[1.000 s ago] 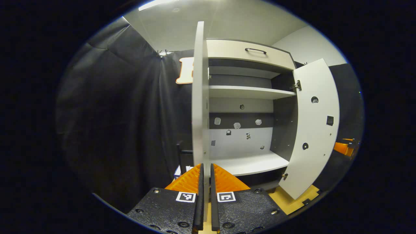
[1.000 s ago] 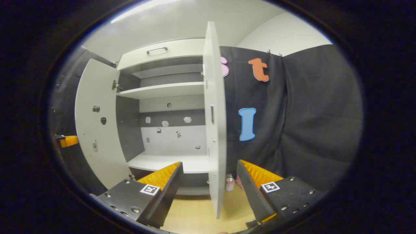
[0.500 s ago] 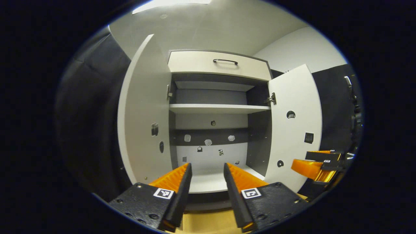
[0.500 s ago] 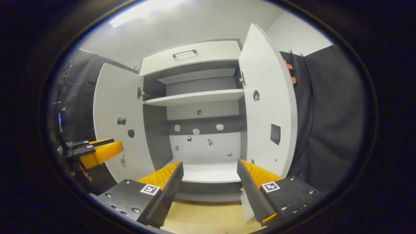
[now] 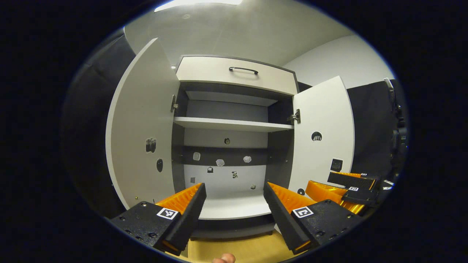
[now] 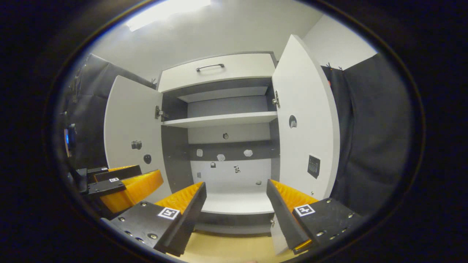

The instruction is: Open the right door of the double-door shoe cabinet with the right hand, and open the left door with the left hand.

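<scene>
The shoe cabinet (image 5: 234, 109) stands with both doors swung open. In the left gripper view its left door (image 5: 140, 128) and right door (image 5: 323, 135) flank the bare shelves. My left gripper (image 5: 234, 186) is open, in front of the cabinet's bottom shelf and touching nothing. In the right gripper view the left door (image 6: 131, 124) and right door (image 6: 305, 120) also stand wide. My right gripper (image 6: 236, 183) is open and holds nothing. Each view catches the other gripper off to the side: the right gripper (image 5: 331, 182) and the left gripper (image 6: 150, 171).
A drawer with a dark handle (image 5: 243, 70) sits above the doors. Inside are a middle shelf (image 5: 230, 124) and a white bottom shelf (image 5: 234, 208). Wooden floor (image 5: 237, 250) lies below, with a person's fingertip (image 5: 223, 258) at the edge. Black cloth hangs on both sides.
My left gripper, shut on the left door's edge a second ago, has let go and opened. Both grippers have drawn back and turned to face the cabinet. The doors stand wider.
</scene>
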The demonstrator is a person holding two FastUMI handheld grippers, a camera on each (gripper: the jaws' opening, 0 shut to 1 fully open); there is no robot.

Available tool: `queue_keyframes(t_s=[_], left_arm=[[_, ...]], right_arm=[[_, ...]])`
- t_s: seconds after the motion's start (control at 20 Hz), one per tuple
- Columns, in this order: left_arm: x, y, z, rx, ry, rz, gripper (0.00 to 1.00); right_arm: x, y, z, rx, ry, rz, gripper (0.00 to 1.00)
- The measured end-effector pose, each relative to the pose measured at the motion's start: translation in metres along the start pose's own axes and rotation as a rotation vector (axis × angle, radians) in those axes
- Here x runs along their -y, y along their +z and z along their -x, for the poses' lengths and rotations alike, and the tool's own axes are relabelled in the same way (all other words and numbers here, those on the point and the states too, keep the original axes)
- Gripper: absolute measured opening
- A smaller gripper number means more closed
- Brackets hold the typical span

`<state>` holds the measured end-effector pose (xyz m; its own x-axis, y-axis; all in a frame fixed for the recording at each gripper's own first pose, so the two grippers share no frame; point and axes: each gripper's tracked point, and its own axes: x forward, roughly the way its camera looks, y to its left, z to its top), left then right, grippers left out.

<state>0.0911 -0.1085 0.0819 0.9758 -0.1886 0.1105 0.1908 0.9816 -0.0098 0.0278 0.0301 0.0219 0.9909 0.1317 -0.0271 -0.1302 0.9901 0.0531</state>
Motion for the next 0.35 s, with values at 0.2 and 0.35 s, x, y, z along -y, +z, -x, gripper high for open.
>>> queue_keyframes(t_s=[0.2, 0.35], left_arm=[[0.0017, 0.0032, -0.0053, 0.012, 0.009, -0.02, 0.96], [0.0075, 0.0043, -0.0101, 0.014, 0.01, -0.027, 0.96]], right_arm=[[0.0025, -0.0001, -0.0028, 0.003, 0.002, 0.002, 0.98], [0.0064, -0.0001, -0.0033, 0.001, 0.004, 0.008, 0.98]])
